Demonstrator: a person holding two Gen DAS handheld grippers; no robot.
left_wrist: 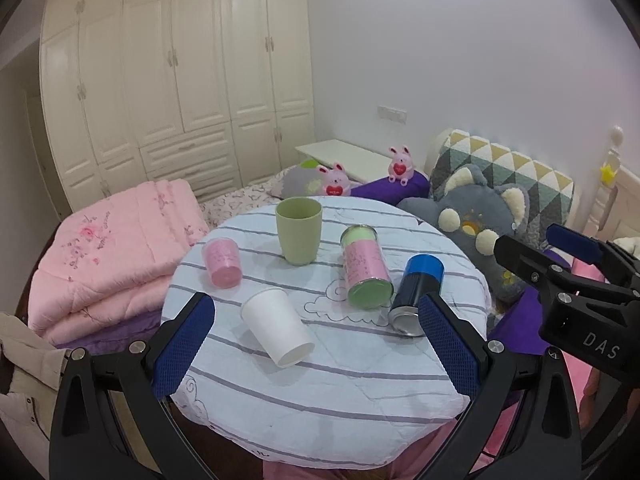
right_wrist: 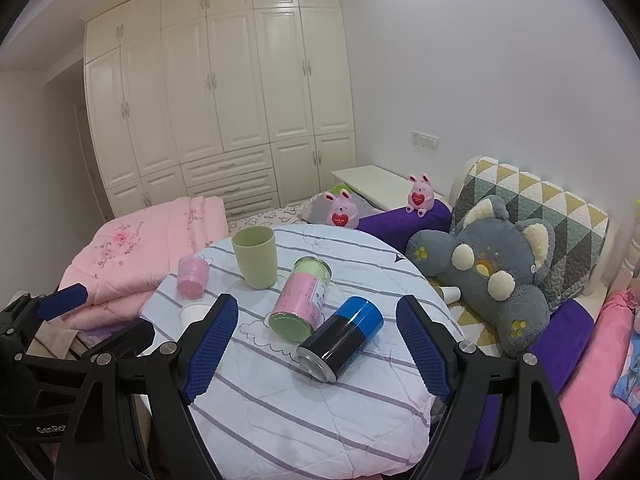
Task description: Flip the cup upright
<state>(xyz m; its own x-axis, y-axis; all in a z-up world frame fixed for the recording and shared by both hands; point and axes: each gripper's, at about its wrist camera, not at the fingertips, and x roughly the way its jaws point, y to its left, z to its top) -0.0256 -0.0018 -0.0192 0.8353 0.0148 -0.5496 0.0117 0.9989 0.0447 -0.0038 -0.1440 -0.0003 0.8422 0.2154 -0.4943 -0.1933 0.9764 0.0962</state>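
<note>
A white paper cup [left_wrist: 277,327] lies on its side on the round striped table [left_wrist: 320,392], mouth toward me; only its rim shows in the right wrist view [right_wrist: 193,313]. A small pink cup [left_wrist: 221,262] lies on its side at the left [right_wrist: 193,277]. A green cup [left_wrist: 298,230] stands upright at the back [right_wrist: 255,257]. My left gripper [left_wrist: 316,344] is open and empty, just before the white cup. My right gripper [right_wrist: 316,354] is open and empty, before the blue can [right_wrist: 340,338]. It shows at the right of the left wrist view [left_wrist: 560,256].
A pink-and-green cylinder [left_wrist: 366,266] and a blue-and-black can [left_wrist: 416,294] lie on their sides at the table's right. A folded pink quilt [left_wrist: 116,248] lies to the left. A grey plush toy [right_wrist: 492,272] and purple pillows sit to the right on the bed.
</note>
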